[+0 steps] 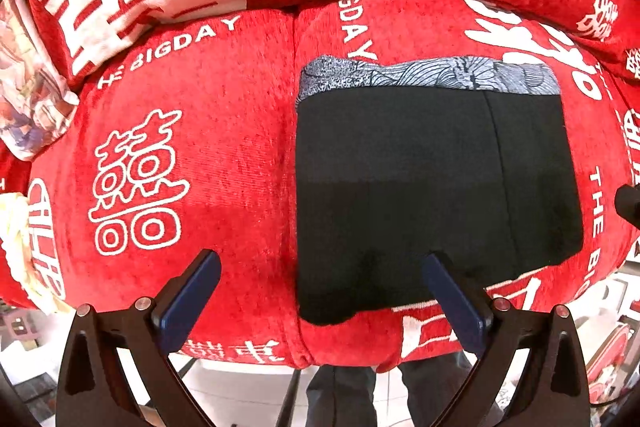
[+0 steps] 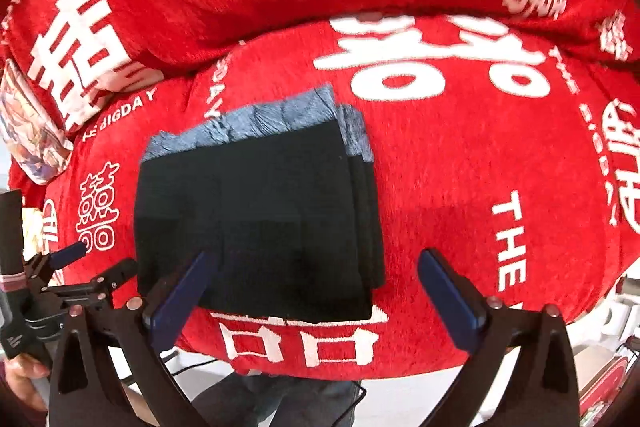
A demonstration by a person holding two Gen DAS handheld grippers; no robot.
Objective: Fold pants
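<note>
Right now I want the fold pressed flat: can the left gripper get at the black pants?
Probably yes: the left gripper is open just short of the pants, one finger already over their near edge, nothing between.

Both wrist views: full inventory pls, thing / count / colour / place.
pants: 1, black with grey patterned waistband, folded flat on right seat cushion.
sofa cover: 1, red with white lettering, over seat and back cushions.
printed cushion: 1, pale multicolour, far left on sofa.
floor: light tiles, below sofa front.
left gripper: 1, black frame, blue pads, open, over sofa's front edge, holding nothing.
right gripper: 1, same build, open, holding nothing.
</note>
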